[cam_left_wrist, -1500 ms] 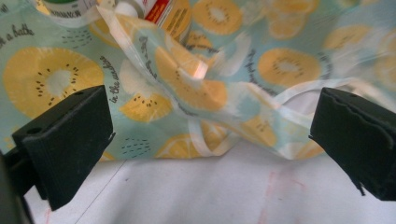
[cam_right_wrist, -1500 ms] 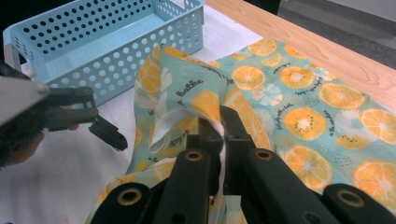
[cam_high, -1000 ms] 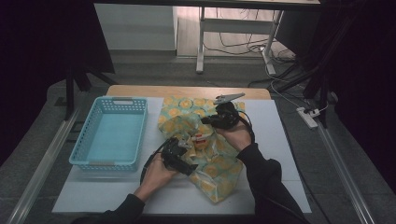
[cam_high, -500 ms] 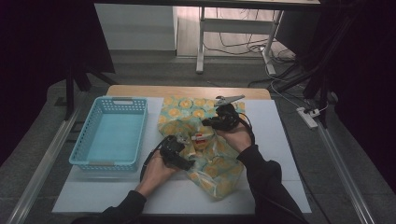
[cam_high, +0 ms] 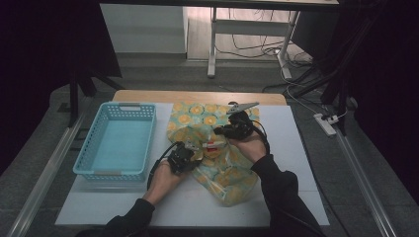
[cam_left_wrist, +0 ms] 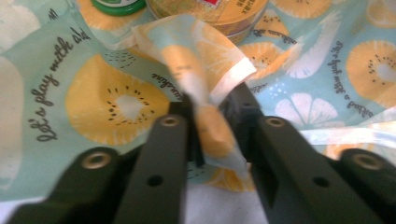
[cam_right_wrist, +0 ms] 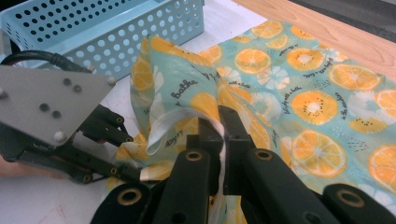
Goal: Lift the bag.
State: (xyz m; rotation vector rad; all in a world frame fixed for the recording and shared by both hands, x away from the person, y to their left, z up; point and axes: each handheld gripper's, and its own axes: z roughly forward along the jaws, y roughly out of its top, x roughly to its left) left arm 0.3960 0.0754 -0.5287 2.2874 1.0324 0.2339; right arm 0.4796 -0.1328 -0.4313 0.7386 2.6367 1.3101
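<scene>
Fruit-print bag (cam_high: 212,148) just right of blue basket (cam_high: 116,143) on bench | left gripper (cam_left_wrist: 208,126) jaws just closed on mouth edge | right gripper (cam_right_wrist: 219,140) jaws clamp opposite edge, to spread opening

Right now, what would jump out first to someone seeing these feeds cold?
The citrus-print bag sprawled mid-table, its mouth pinched from both sides: the left gripper has just closed on one edge, and the right gripper clamps the other. Then the blue basket, left of the bag, and an orange-lidded tub beside a green cap inside the bag.
</scene>
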